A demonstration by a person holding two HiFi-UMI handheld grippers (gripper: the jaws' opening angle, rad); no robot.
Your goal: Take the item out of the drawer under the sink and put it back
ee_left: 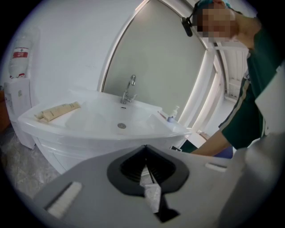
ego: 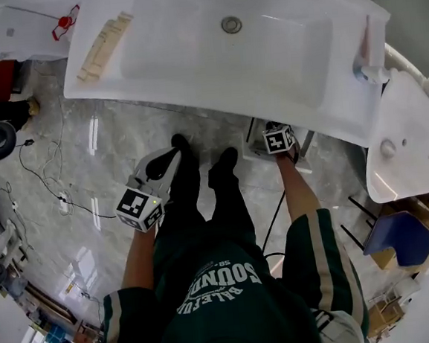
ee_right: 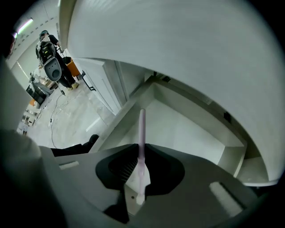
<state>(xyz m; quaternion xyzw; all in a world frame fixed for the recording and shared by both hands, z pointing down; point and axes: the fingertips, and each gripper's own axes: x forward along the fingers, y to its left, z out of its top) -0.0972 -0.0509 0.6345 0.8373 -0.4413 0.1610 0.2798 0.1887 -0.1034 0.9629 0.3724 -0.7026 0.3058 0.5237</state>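
In the right gripper view my right gripper (ee_right: 140,180) is shut on a thin pale pink stick (ee_right: 142,133). The stick points straight out from the jaws, over the open white drawer (ee_right: 187,127) beneath the basin. From the head view only that gripper's marker cube (ego: 279,139) shows, at the sink's (ego: 212,62) front edge; its jaws and the stick are hidden there. My left gripper (ego: 170,157) hangs lower, beside the person's left leg, away from the drawer. Its jaws (ee_left: 149,178) are shut with nothing between them and face the sink (ee_left: 102,122).
A beige tube (ego: 103,46) lies on the sink's left rim. The tap (ee_left: 129,89) and a small bottle (ee_left: 174,113) stand at the back. A white toilet (ego: 406,143) and a blue bag (ego: 399,237) are to the right. Cables (ego: 51,181) trail over the marble floor on the left.
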